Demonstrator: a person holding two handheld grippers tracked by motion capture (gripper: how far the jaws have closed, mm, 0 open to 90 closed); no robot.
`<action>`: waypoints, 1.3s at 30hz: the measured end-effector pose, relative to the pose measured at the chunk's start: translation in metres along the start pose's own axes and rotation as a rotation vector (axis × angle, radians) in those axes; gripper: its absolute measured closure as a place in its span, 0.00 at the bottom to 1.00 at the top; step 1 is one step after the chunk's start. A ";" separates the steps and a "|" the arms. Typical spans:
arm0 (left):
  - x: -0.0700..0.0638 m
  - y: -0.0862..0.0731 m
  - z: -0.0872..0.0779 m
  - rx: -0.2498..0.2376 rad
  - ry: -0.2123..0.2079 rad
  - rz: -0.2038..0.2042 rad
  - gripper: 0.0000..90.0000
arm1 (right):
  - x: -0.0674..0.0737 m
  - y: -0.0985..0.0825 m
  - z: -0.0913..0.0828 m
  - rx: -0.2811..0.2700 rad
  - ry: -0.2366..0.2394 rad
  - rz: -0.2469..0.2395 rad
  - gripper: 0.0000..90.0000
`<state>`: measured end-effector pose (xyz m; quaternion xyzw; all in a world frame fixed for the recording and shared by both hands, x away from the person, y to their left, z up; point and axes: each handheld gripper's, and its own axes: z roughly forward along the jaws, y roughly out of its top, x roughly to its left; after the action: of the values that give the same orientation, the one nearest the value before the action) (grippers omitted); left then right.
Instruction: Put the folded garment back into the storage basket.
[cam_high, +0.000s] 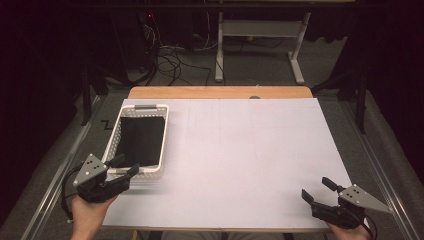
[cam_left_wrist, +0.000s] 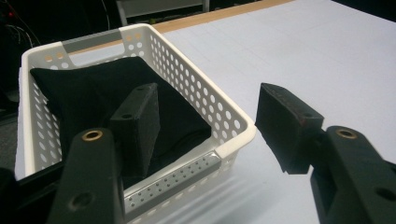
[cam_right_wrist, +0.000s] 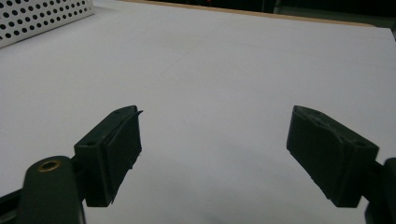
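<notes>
At the basket (cam_high: 114, 145) rim, the left tool (cam_high: 126, 167) gapes.

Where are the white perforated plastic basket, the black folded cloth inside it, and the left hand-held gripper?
White perforated plastic basket (cam_left_wrist: 196, 95): left gripper view, on its side wall.
Black folded cloth (cam_high: 141, 137): high view, on its middle.
Left hand-held gripper (cam_high: 126, 165): high view, midway between its fingertips.

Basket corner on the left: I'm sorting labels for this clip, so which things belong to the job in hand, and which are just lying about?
In the job:
white basket
black cloth folded inside it
left tongs, open astride the basket's near corner

Lying about:
right tongs, open over bare table
cables on the floor
table frame behind
</notes>
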<state>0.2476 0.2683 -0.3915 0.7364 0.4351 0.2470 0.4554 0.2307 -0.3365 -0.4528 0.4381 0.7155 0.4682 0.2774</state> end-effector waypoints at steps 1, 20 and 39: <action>0.000 -0.001 -0.001 0.000 0.001 -0.001 0.42 | 0.000 0.000 0.000 0.000 0.000 0.000 0.20; 0.005 -0.016 -0.005 0.002 0.009 -0.036 0.42 | 0.000 0.000 0.000 -0.001 -0.001 -0.001 0.20; 0.015 -0.031 -0.008 -0.012 0.037 -0.080 0.42 | 0.000 0.000 0.000 0.001 -0.001 0.000 0.20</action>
<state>0.2360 0.2916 -0.4158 0.7108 0.4711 0.2449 0.4613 0.2306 -0.3362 -0.4528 0.4382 0.7156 0.4678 0.2777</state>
